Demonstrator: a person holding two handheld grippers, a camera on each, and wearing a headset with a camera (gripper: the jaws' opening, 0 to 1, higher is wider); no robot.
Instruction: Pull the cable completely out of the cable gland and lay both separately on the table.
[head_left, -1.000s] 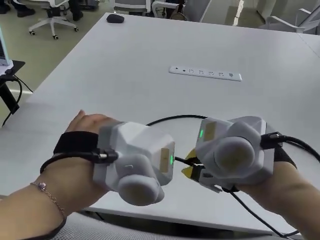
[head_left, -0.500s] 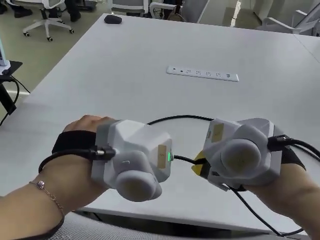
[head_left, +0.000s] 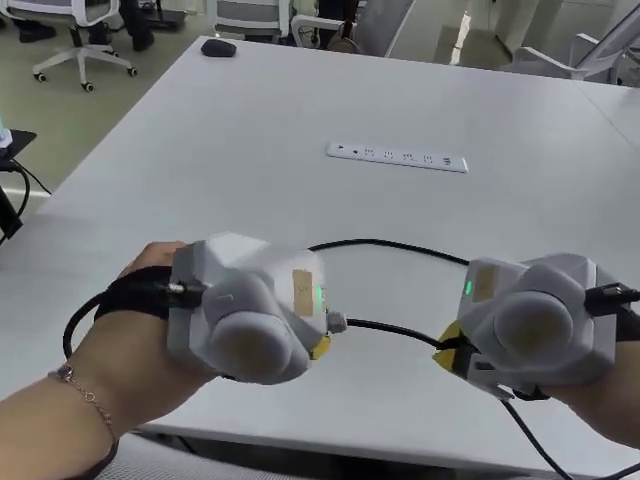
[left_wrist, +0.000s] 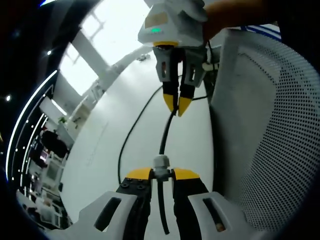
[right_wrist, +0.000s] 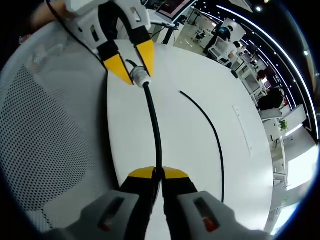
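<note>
A black cable (head_left: 385, 328) runs taut between my two grippers just above the white table's (head_left: 250, 150) near edge; its rest loops back over the tabletop. My left gripper (head_left: 325, 335) is shut on the small white cable gland (head_left: 336, 322), which sits between its yellow tips in the left gripper view (left_wrist: 161, 162). My right gripper (head_left: 447, 352) is shut on the cable itself, pinched at its tips (right_wrist: 159, 173). In the right gripper view the cable (right_wrist: 152, 120) leads straight to the gland (right_wrist: 140, 76) in the left gripper (right_wrist: 132, 62). The right gripper (left_wrist: 177, 105) faces the left one.
A white power strip (head_left: 397, 157) lies mid-table and a dark mouse (head_left: 218, 47) at the far left corner. Office chairs (head_left: 70, 30) stand beyond the table. A mesh chair back (left_wrist: 265, 125) is close behind the grippers at the table's near edge.
The two grippers have moved apart, the right one to the right and the left one slightly left. A longer stretch of cable now shows between the gland and the right gripper.
</note>
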